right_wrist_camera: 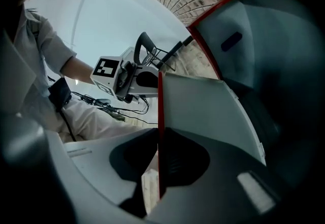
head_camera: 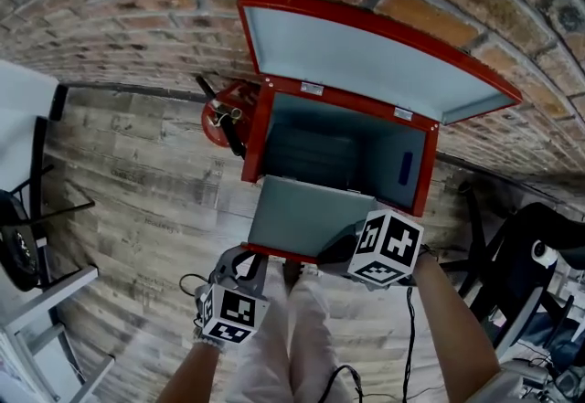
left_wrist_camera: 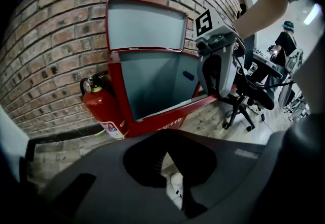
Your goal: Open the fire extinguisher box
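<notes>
The red fire extinguisher box [head_camera: 259, 132] stands against the brick wall. Its top lid [head_camera: 366, 54] is raised and its front door [head_camera: 302, 214] is swung down and outward. My right gripper [head_camera: 343, 250] is shut on the door's red free edge [right_wrist_camera: 159, 111], which runs between its jaws [right_wrist_camera: 160, 136]. My left gripper [head_camera: 245, 266] hangs just below the door's left corner, apart from it and shut on nothing [left_wrist_camera: 167, 134]. The box's inside [head_camera: 338, 154] looks bare and grey.
A red fire extinguisher [head_camera: 224, 118] stands on the floor left of the box [left_wrist_camera: 101, 103]. A black office chair [left_wrist_camera: 249, 96] is at the right, a white shelf unit [head_camera: 37, 301] at the left. Cables [head_camera: 338, 378] trail by my legs. A person [left_wrist_camera: 284, 45] stands far behind.
</notes>
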`<action>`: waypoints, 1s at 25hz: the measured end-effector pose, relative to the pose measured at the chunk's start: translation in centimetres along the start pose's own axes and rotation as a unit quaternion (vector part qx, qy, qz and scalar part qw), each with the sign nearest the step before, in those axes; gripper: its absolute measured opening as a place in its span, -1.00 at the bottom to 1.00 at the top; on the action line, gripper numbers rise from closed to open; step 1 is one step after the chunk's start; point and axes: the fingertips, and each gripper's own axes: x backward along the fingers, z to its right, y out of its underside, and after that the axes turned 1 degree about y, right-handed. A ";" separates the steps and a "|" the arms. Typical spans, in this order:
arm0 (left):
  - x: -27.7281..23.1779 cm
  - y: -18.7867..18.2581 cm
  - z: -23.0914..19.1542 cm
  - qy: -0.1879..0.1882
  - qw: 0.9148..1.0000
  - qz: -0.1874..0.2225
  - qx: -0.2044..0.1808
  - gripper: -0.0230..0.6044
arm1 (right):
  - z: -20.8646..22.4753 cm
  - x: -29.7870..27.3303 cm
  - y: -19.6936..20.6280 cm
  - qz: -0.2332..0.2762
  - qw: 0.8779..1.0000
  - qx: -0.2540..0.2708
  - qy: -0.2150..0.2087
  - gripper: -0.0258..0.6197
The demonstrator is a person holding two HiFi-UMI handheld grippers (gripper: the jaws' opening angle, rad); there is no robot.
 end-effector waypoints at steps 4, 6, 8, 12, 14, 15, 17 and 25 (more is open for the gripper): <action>0.9 2.2 -0.3 -0.005 1.000 -0.017 0.003 -0.93 | -0.2 -1.8 1.2 0.007 1.000 -0.008 0.007 -0.75; 1.3 3.3 -0.5 -0.008 1.000 -0.025 0.005 -0.93 | -0.3 -2.7 1.6 0.014 1.000 -0.018 0.007 -0.75; 1.6 4.1 -0.8 -0.011 0.999 -0.030 0.007 -0.93 | -0.4 -3.4 2.0 0.022 0.999 -0.027 0.005 -0.75; 1.4 5.4 -0.6 -0.007 0.999 -0.037 0.007 -0.93 | -0.4 -4.3 2.6 0.033 0.999 -0.036 -0.003 -0.75; 1.2 6.3 -0.8 -0.011 0.999 -0.039 0.017 -0.93 | -0.4 -4.5 2.6 0.039 0.998 -0.041 -0.012 -0.76; 1.1 6.7 -0.9 -0.014 0.999 -0.040 0.021 -0.93 | -0.3 -4.6 2.6 0.041 0.998 -0.043 -0.017 -0.76; 1.0 7.3 -1.2 -0.021 0.998 -0.042 0.030 -0.93 | -0.2 -4.6 2.6 0.042 0.998 -0.041 -0.023 -0.76; 2.1 8.3 -3.1 -0.047 0.997 -0.044 0.047 -0.93 | -0.1 -6.7 3.8 0.020 0.998 -0.045 -0.035 -0.77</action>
